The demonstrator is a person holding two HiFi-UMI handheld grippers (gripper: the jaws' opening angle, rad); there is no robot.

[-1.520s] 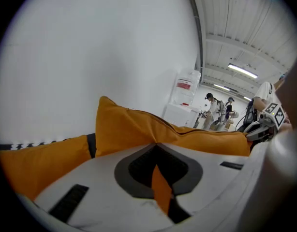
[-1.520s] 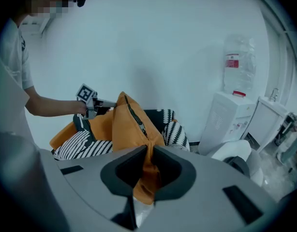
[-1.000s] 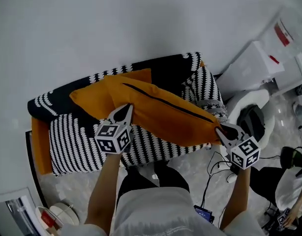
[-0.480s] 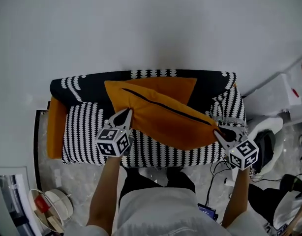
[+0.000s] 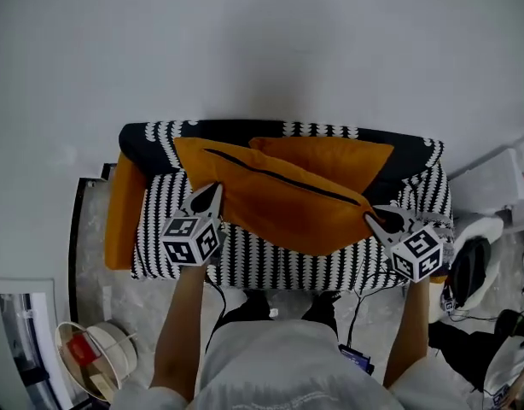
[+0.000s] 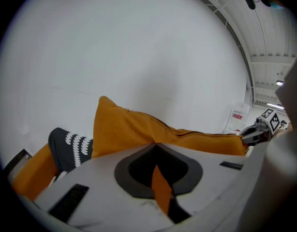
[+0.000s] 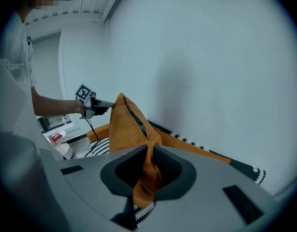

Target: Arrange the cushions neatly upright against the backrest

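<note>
An orange cushion [image 5: 288, 207] with a dark zipper along its top edge hangs stretched above the sofa seat [image 5: 270, 263]. My left gripper [image 5: 212, 191] is shut on its left corner, and my right gripper [image 5: 370, 218] is shut on its right corner. A thin fold of orange fabric [image 6: 161, 190] sits pinched between the left jaws, and a thicker bunch [image 7: 147, 170] between the right jaws. A second orange cushion [image 5: 339, 154] leans against the black backrest [image 5: 236, 131] behind the held one.
The sofa has a black-and-white striped cover and an orange armrest [image 5: 121, 220] at the left. It stands against a white wall [image 5: 262, 49]. A round white stool [image 5: 96, 357] is at the lower left, and white equipment with cables [image 5: 492, 220] at the right.
Both grippers, with the cushion stretched between them, have shifted along the sofa; the sofa now appears further right and centred in the head view. The grip on both corners is unchanged.
</note>
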